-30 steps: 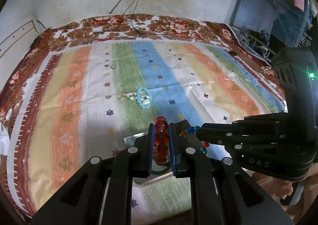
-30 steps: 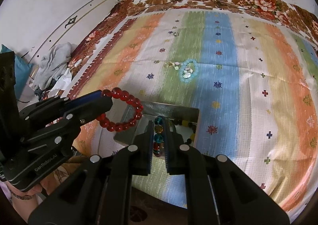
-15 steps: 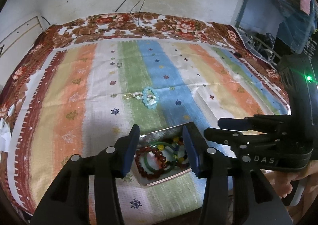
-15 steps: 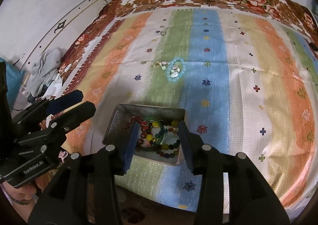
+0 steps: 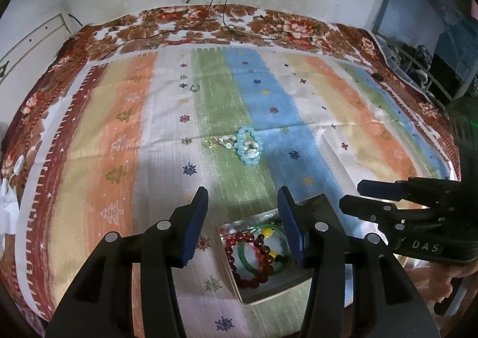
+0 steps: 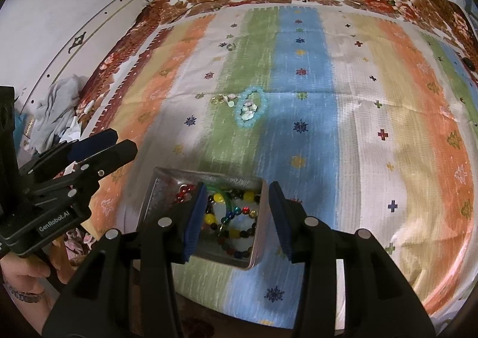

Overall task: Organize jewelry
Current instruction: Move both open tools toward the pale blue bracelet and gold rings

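The metal tray (image 6: 149, 200) sat on the striped bedspread (image 6: 358, 128) near the bed's front edge, its long side running roughly across the stripes and its corners skewed a little to them. Inside lay a red bead bracelet (image 5: 248, 260), a green bangle (image 5: 254, 260) and multicoloured bead strings (image 6: 236, 218), heaped and overlapping with no clear direction. Farther up the bed, well apart from the tray, a pale blue bead bracelet (image 6: 249, 109) formed an oval with its long axis along the stripes, shell pieces inside it and a small gold item (image 6: 219, 99) just beside it. The left gripper (image 5: 243, 224) hung with fingers spread, holding nothing, above the tray's left part. The right gripper (image 6: 236, 215) was likewise released and empty over the tray. Open bedspread lay around the blue bracelet on all sides.
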A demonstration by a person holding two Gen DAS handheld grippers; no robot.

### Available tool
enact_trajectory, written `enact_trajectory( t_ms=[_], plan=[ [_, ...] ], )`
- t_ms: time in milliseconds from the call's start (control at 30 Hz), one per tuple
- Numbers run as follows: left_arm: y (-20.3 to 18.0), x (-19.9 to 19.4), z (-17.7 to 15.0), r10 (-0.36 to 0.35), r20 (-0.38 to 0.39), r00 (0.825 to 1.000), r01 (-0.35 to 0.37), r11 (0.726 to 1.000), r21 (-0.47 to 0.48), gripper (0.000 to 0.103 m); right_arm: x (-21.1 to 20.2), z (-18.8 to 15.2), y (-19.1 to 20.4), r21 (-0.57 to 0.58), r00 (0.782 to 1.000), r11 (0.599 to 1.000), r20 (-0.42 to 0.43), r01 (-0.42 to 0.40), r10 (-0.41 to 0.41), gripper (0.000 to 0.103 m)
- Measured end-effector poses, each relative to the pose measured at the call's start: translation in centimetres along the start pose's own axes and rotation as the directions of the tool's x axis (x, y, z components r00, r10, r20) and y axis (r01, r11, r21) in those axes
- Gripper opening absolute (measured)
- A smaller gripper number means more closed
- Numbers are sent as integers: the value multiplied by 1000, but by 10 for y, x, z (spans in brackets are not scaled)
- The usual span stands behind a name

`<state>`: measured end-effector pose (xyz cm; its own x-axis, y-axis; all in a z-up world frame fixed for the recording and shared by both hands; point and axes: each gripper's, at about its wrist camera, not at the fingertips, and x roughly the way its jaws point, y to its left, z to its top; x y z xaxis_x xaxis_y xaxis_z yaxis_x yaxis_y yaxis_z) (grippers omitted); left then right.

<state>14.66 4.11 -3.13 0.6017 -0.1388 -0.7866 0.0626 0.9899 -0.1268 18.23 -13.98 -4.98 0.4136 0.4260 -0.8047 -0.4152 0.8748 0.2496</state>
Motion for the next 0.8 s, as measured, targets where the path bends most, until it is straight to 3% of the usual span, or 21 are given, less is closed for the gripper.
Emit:
enact_trajectory(
  t_ms=[367, 800],
  plan=[
    [17, 21, 12, 25, -44, 999, -25, 1000, 0, 50, 24, 22, -17, 48, 999, 998, -23, 39, -38, 45],
    [24, 62, 28, 58, -105, 993, -57, 998, 12, 52, 43, 41, -6, -14, 998, 999, -49, 43, -43, 47]
  ],
)
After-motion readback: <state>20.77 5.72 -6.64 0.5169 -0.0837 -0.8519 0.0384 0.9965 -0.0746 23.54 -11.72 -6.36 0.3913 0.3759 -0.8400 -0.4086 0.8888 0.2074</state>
